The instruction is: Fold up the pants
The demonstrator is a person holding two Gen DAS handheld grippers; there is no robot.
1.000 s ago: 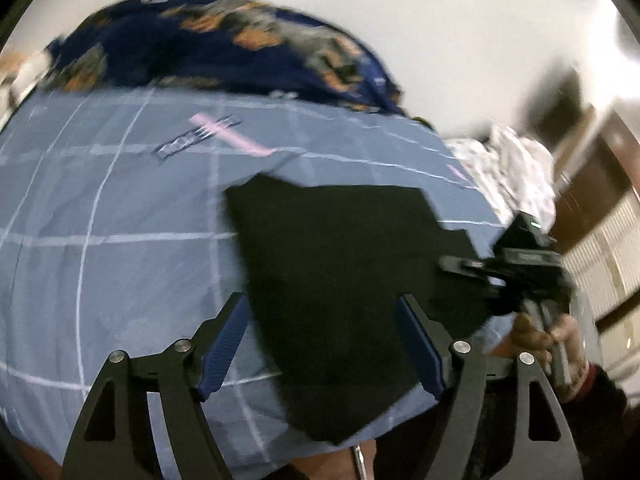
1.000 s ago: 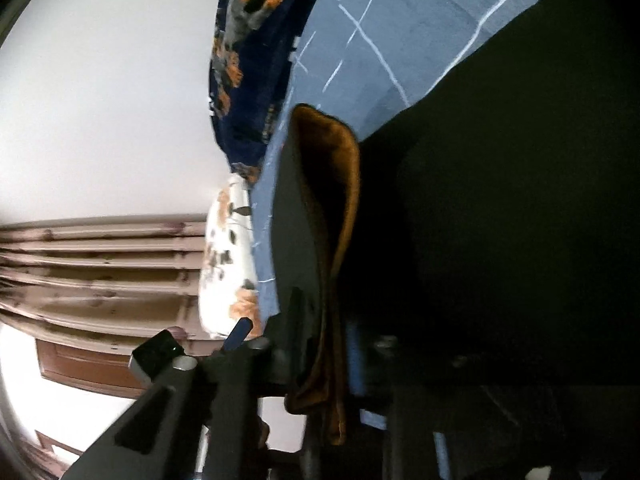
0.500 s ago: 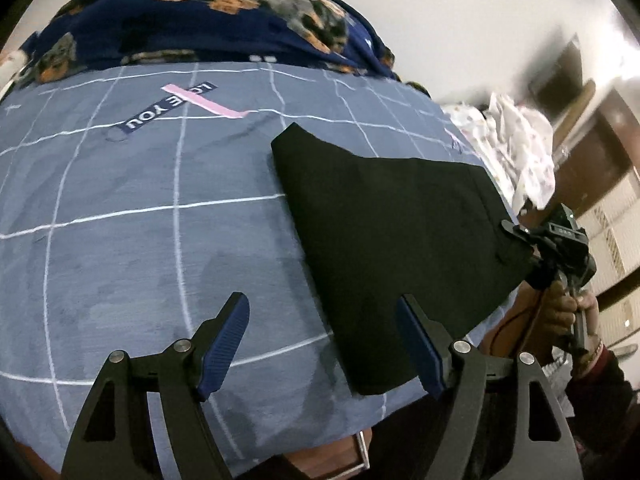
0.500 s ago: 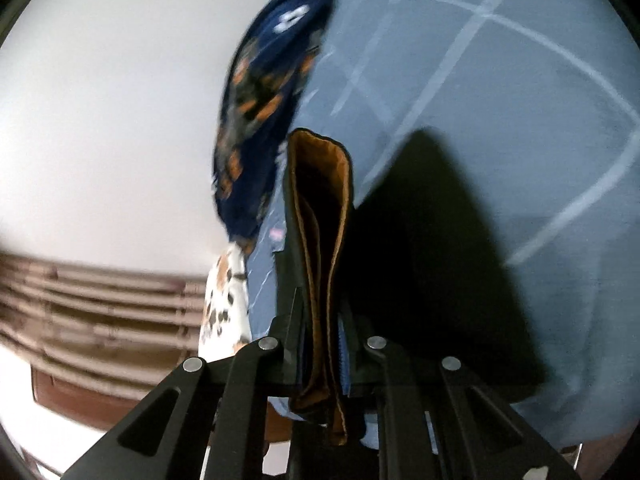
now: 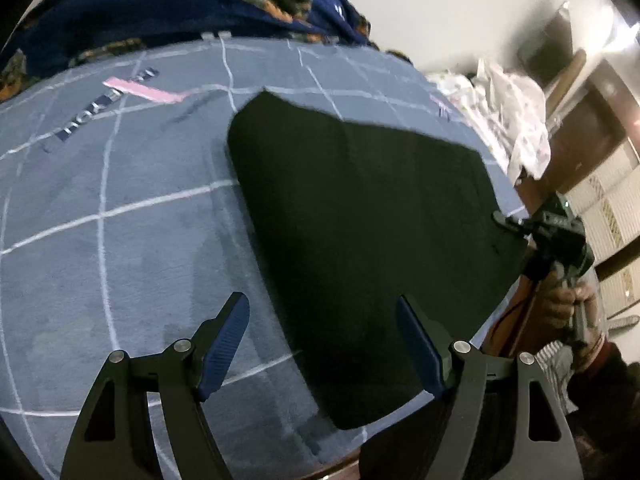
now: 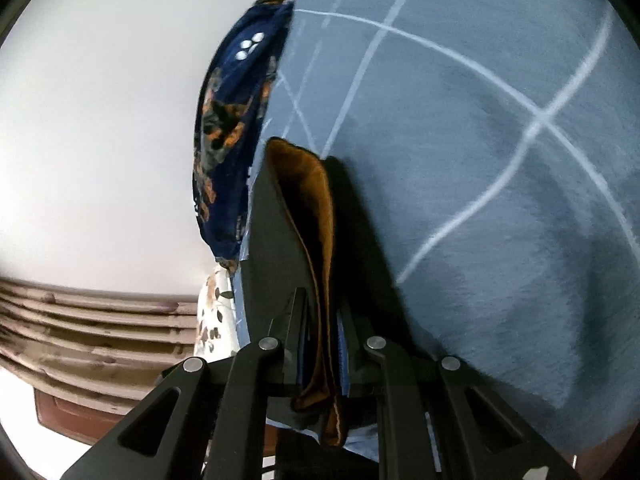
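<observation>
The black pants (image 5: 360,220) lie folded flat on the blue checked bedsheet (image 5: 120,240). My left gripper (image 5: 322,332) is open and empty, held above the near left edge of the pants. My right gripper (image 5: 516,228) is at the right edge of the pants, held in a hand. In the right wrist view my right gripper (image 6: 322,320) is shut on the edge of the pants (image 6: 276,240), whose brown inner lining (image 6: 316,208) shows between the jaws.
A dark blue patterned blanket (image 5: 180,4) lies along the far side of the bed. A white floral cloth (image 5: 516,120) sits off the right side. Wooden furniture (image 5: 600,128) stands at the right. A white wall (image 6: 100,120) is behind.
My left gripper has moved slightly closer to the pants. The right gripper has kept its grip on the pants edge and lowered it toward the sheet.
</observation>
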